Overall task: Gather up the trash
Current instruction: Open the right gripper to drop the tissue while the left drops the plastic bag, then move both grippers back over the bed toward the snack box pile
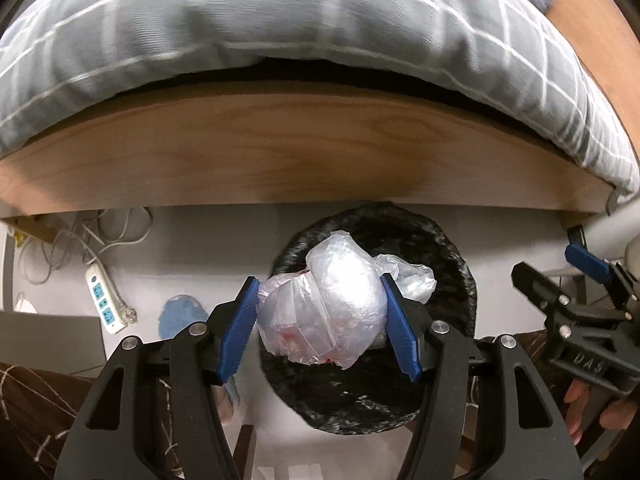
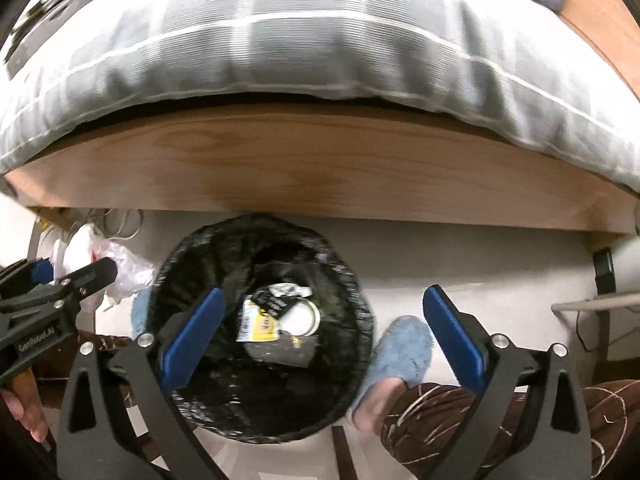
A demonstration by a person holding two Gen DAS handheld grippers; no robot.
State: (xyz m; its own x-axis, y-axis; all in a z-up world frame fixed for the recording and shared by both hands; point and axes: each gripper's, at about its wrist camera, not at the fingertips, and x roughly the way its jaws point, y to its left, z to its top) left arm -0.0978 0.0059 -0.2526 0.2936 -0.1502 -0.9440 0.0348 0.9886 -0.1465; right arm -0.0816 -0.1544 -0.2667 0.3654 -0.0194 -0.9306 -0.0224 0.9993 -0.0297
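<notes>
Blue fingers (image 1: 244,328) of the left gripper (image 1: 322,320) pinch a crumpled clear plastic bag (image 1: 328,304) between them, one pad pressed on its 9 o'clock side and the other on its 3 o'clock side, with a loose twist of film spilling past the pad toward 2 o'clock. That single bag hangs directly above one black-lined trash bin (image 1: 436,248), whose rim shows behind it from 12 o'clock round to 6 o'clock. In the right wrist view the right gripper (image 2: 328,338) stands with its two fingers (image 2: 452,336) spread wide and nothing between them; one finger overlaps the bin (image 2: 192,256) at its 9 o'clock edge, the other lies well outside at 3 o'clock. Inside the bin lie a roll of tape (image 2: 306,316), a yellow-and-white wrapper (image 2: 256,326) and a dark scrap; how many more pieces are there I cannot tell. One blue slipper (image 2: 404,348) on a foot sits just beside the bin at 4 o'clock, and a second blue slipper (image 1: 178,314) shows in the left view at 8 o'clock. One white power strip (image 1: 104,300) with tangled cables lies on the floor at 9 o'clock. A wooden bed frame (image 1: 280,160) under a grey checked quilt (image 1: 280,20) spans 12 o'clock.
</notes>
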